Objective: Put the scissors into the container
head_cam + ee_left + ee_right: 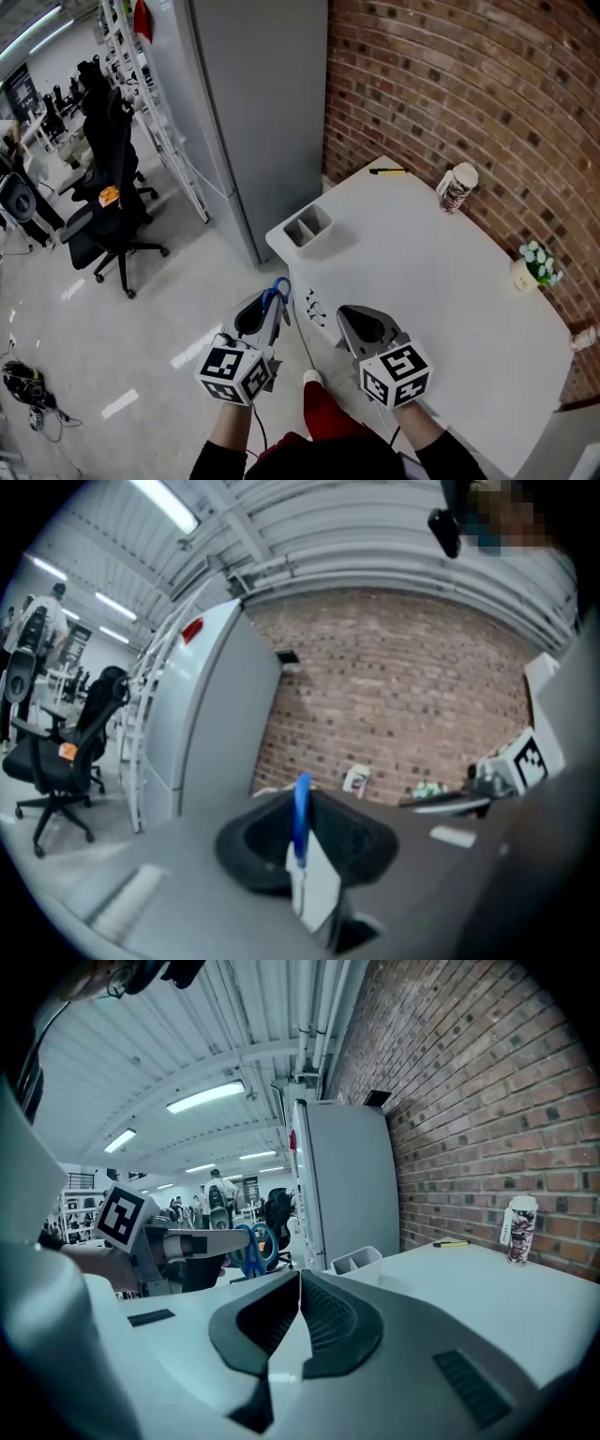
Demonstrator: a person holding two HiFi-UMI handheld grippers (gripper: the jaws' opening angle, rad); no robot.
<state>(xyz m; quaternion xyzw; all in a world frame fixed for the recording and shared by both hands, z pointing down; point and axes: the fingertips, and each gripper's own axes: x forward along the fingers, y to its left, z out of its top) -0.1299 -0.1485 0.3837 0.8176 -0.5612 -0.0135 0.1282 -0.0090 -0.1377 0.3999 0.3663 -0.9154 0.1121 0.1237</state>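
Observation:
My left gripper [266, 313] is shut on a pair of scissors [277, 292] whose blue handle loops stick out past its tips, just off the white table's [441, 300] near left edge. In the left gripper view the blue handle [301, 817] stands upright between the jaws. From the right gripper view, the left gripper [192, 1244] and the scissors [248, 1248] are at the left. The container [307, 228], a pale two-compartment box, sits at the table's left corner, beyond both grippers; it also shows as container [356, 1260]. My right gripper [360, 322] is shut and empty above the table; its jaws [298, 1283] meet.
A yellow-and-black pen [387, 171] lies at the far table edge, a can [457, 187] stands near the brick wall, and a small potted plant [535, 265] sits at the right. A grey cabinet [253, 112] stands behind the container. Office chairs [108, 202] stand on the floor at left.

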